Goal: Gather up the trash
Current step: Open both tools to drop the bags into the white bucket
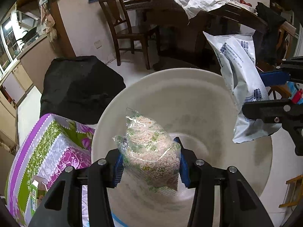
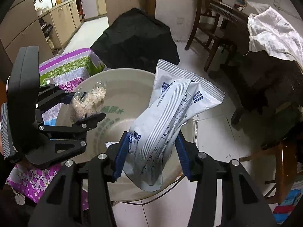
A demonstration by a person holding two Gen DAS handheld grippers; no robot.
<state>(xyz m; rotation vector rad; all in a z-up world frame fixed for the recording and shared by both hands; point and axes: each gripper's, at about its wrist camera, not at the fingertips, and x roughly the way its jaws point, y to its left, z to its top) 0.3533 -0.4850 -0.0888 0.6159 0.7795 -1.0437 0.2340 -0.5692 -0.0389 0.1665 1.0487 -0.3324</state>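
My left gripper (image 1: 150, 162) is shut on a clear plastic bag of pale grains (image 1: 151, 151) and holds it over the open white bucket (image 1: 189, 87). My right gripper (image 2: 151, 158) is shut on a white and blue snack wrapper (image 2: 170, 117), also above the bucket (image 2: 121, 75). In the left wrist view the wrapper (image 1: 240, 79) and right gripper (image 1: 269, 94) hang at the bucket's right rim. In the right wrist view the left gripper (image 2: 83, 106) with the grain bag (image 2: 89, 102) is at the left rim.
A table with a purple and green floral cloth (image 1: 49, 147) stands left of the bucket, with a small carton (image 1: 36, 191) on it. A black covered object (image 1: 79, 87) sits behind. A wooden chair (image 1: 125, 30) and dark table (image 1: 189, 9) stand farther back on the white tiled floor.
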